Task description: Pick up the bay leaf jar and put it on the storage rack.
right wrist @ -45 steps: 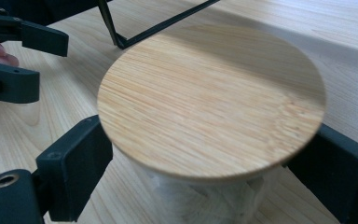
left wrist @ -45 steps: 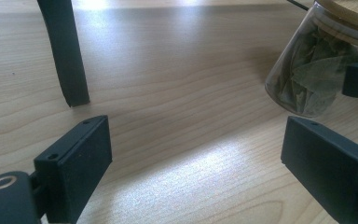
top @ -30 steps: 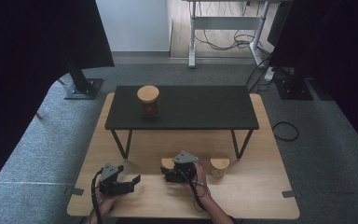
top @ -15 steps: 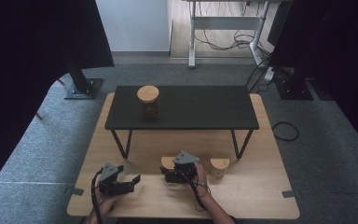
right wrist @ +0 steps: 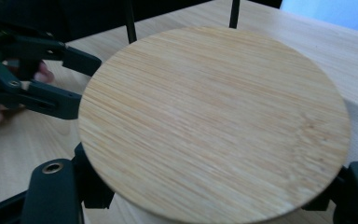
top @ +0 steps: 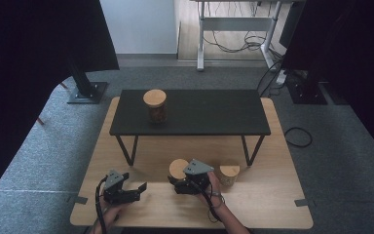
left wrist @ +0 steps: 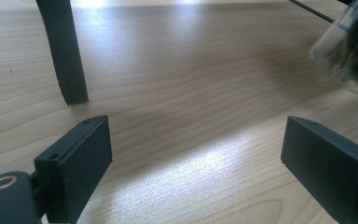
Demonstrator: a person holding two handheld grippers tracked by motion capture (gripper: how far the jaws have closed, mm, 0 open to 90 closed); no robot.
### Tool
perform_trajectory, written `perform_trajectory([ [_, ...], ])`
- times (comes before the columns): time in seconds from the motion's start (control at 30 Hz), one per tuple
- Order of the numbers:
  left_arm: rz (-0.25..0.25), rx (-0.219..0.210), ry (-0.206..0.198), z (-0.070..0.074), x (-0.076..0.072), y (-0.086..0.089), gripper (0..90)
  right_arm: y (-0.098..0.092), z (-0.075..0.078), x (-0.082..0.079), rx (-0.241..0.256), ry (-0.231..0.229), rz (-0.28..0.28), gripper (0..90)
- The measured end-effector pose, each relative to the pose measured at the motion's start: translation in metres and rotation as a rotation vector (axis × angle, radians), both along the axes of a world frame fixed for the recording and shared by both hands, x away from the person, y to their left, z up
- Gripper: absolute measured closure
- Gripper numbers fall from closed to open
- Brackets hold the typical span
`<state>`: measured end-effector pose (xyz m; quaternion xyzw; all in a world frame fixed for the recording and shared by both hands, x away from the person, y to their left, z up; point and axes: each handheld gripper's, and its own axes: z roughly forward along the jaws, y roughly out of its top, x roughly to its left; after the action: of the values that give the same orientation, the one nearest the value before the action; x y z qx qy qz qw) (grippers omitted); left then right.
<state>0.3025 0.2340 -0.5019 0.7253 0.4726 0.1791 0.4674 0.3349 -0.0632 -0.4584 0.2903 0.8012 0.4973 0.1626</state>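
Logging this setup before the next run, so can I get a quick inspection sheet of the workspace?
Surface: wooden table, with a black shelf standing on it.
Job's things: near jar, bamboo lid on, between the right gripper's fingers; second jar beside it; third jar on the shelf.
Clutter: nothing seen.
Grippers: left gripper open, low over bare wood; right gripper around the near jar, grip not clear.
Cables: one trails from each gripper; a loop lies on the carpet; more hang under the far desk.
Surroundings: grey carpet, black curtains, stand base.
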Motion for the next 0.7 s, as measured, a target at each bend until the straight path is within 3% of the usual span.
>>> perform_trajectory([
  [0.7, 0.003, 0.003, 0.001, 0.000, 0.000, 0.000, 8.1, -0.026, 0.035, -0.015, 0.071, 0.012, 0.059, 24.9],
])
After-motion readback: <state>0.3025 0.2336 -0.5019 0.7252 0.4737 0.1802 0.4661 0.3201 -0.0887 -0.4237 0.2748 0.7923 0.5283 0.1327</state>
